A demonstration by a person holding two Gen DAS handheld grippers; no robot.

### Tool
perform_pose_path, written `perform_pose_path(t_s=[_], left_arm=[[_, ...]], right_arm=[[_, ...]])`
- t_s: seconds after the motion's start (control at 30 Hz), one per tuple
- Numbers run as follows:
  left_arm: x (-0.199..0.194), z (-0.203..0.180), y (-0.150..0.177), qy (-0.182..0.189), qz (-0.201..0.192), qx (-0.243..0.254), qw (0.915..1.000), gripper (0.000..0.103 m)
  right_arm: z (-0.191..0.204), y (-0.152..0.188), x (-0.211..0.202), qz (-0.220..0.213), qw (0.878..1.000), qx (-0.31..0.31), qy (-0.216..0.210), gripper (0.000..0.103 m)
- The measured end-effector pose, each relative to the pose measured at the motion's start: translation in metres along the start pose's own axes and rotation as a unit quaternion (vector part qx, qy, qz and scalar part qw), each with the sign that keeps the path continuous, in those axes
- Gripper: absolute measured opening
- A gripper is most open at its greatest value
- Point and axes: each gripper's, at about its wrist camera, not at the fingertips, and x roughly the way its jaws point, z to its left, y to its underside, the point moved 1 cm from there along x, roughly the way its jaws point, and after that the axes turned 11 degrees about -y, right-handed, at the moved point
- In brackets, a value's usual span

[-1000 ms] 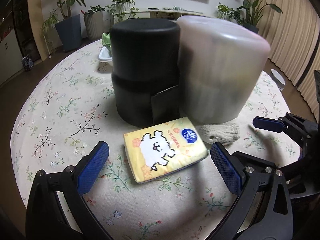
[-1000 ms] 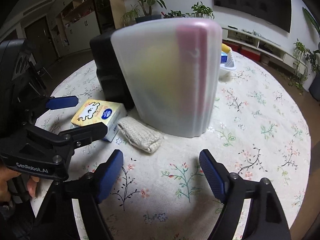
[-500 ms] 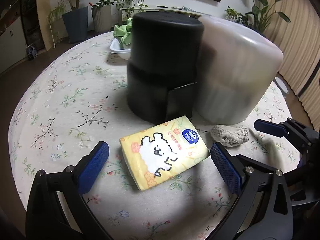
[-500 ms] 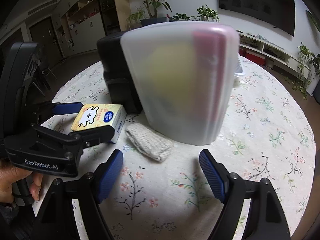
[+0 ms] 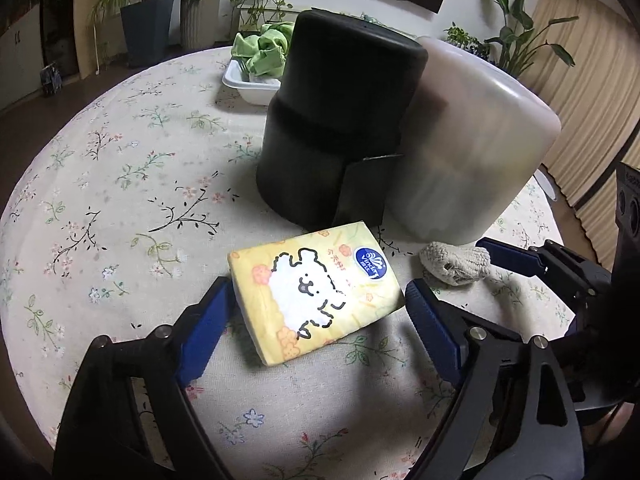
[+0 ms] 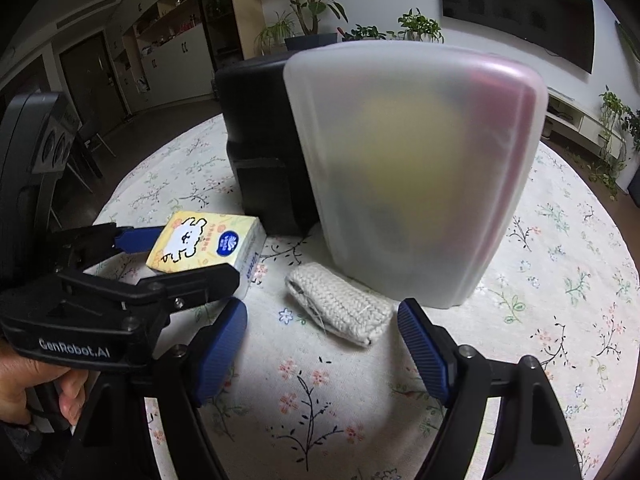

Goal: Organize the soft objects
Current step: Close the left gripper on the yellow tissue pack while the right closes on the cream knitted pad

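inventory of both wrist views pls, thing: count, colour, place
tissue pack: 1, yellow with a white cartoon animal, on the table, between the left hand-held gripper's blue pads
knitted piece: 1, beige, on the table at the foot of the translucent bin
black bin: 1, black, mid-table, beside the translucent bin
translucent bin: 1, frosted white, yellow and pink shapes inside
white tray: 1, white, behind the black bin
green cloth: 1, green, in the tray
table: 1, round, floral cloth
left hand-held gripper: 1, black, jaws have just been closing around the pack
right hand-held gripper: 1, black, open, just short of the knitted piece
hand: 1, on the left gripper's handle
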Motion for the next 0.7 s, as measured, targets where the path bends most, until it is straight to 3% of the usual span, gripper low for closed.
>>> perform_pose_path(t_s=[0.2, 0.27, 0.33, 0.53, 0.57, 0.7], left_arm=[[0.000, 0.004, 0.000, 0.004, -0.004, -0.007, 1.0000, 0.083], [-0.001, 0.005, 0.000, 0.007, -0.005, -0.011, 0.9999, 0.081], [-0.002, 0.005, 0.000, 0.009, -0.006, -0.013, 0.9999, 0.079], [-0.005, 0.007, 0.002, 0.018, -0.012, -0.019, 0.9996, 0.073], [-0.005, 0.007, 0.002, 0.018, -0.013, -0.019, 0.9996, 0.067], [-0.011, 0.009, 0.004, 0.021, -0.021, -0.022, 0.9993, 0.060]], right_arm=[[0.000, -0.006, 0.009, 0.012, 1.000, 0.004, 0.001, 0.075], [0.000, -0.007, 0.011, 0.014, 1.000, 0.007, 0.001, 0.068], [-0.001, -0.007, 0.012, 0.012, 1.000, 0.008, 0.002, 0.054], [-0.002, -0.002, 0.004, 0.007, 1.000, 0.010, -0.004, 0.050], [-0.002, 0.000, 0.002, 0.005, 1.000, 0.011, -0.006, 0.050], [0.000, 0.008, -0.012, -0.007, 1.000, 0.013, -0.009, 0.049]])
